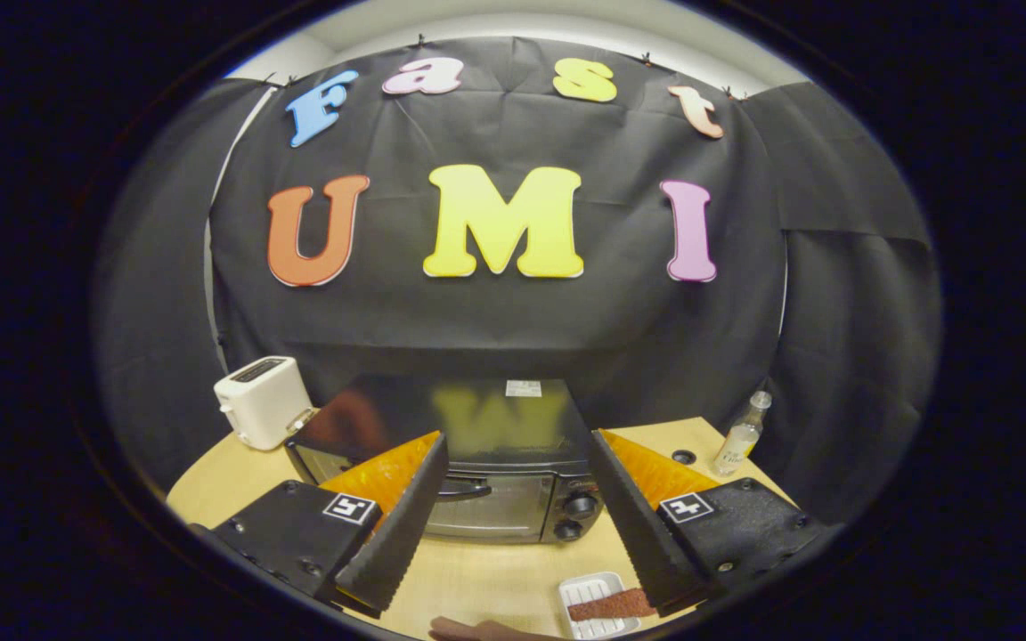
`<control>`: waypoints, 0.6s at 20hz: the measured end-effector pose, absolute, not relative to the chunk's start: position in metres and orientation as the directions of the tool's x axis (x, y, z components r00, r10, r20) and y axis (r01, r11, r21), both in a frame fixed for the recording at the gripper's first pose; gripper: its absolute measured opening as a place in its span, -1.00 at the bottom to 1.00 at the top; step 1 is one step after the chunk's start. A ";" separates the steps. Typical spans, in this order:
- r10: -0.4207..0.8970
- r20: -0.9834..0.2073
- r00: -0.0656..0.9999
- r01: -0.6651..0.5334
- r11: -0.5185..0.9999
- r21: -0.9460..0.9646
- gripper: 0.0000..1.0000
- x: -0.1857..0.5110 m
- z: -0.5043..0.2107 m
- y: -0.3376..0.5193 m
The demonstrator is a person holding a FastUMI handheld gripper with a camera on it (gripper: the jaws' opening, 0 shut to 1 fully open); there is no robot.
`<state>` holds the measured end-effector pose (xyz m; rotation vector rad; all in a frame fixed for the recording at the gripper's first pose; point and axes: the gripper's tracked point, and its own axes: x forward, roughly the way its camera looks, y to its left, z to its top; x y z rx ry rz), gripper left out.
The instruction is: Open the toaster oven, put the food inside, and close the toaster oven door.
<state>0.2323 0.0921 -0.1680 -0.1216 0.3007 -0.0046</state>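
Black-draped booth wall at the far side, pale wooden table (477, 579) in front. Biggest item: toaster oven (468, 463), dark, glossy-topped, sitting mid-table beyond the fingers, door shut, handle (464, 488) running along the door's top edge, two knobs (577, 516) on its right. Far left, beside the oven, a white pop-up toaster (259, 401). Far right, well apart, a small clear bottle (740, 436). Near right, a white ridged tray (598, 605) carrying a brown strip of food (606, 605), partly tucked behind the right finger. Another brownish piece (468, 630) at the very near edge, too cut off to identify.

Gripper (513, 570) hanging above the table, jaws spread wide, gripping nothing, oven framed in the gap.

Judging the handling: door likely stiff on a hinge, glass-fronted, so best taken by the handle, pinched at its middle and drawn down evenly. Food strip looks light, thin, probably soft; best nipped gently across its width at the middle, clear of the tray's ridges.
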 end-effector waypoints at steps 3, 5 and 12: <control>-0.031 -0.317 0.948 -0.005 0.994 -0.113 1.00 0.257 -0.192 0.094; -0.026 -0.337 0.941 -0.011 0.994 -0.108 1.00 0.270 -0.208 0.100; -0.014 -0.347 0.938 -0.018 0.996 -0.090 0.98 0.292 -0.232 0.121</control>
